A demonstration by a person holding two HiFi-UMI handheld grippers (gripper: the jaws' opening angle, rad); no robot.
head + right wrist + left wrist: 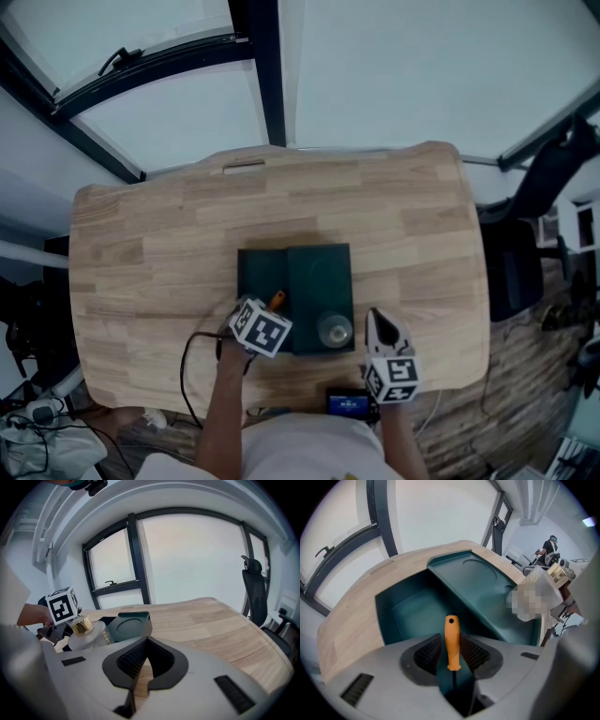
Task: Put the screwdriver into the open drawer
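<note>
A screwdriver with an orange handle point(452, 641) is clamped between the ribbed pads of my left gripper point(452, 637), handle pointing forward and dark shaft running back. It hangs over the near edge of the open drawer point(415, 609) of a dark green box point(480, 581). In the head view the left gripper point(270, 307) sits at the drawer's point(261, 274) front edge, with the orange handle point(277, 300) poking over it. My right gripper point(146, 641) is shut with nothing in it, and in the head view it point(380, 326) hovers just right of the box point(321, 281).
A round pale bottle with a gold cap point(83, 631) stands at the box's near right corner point(335, 330). A small device with a blue screen point(349, 405) lies at the table's front edge. A black office chair point(525, 244) stands right of the wooden table point(150, 272).
</note>
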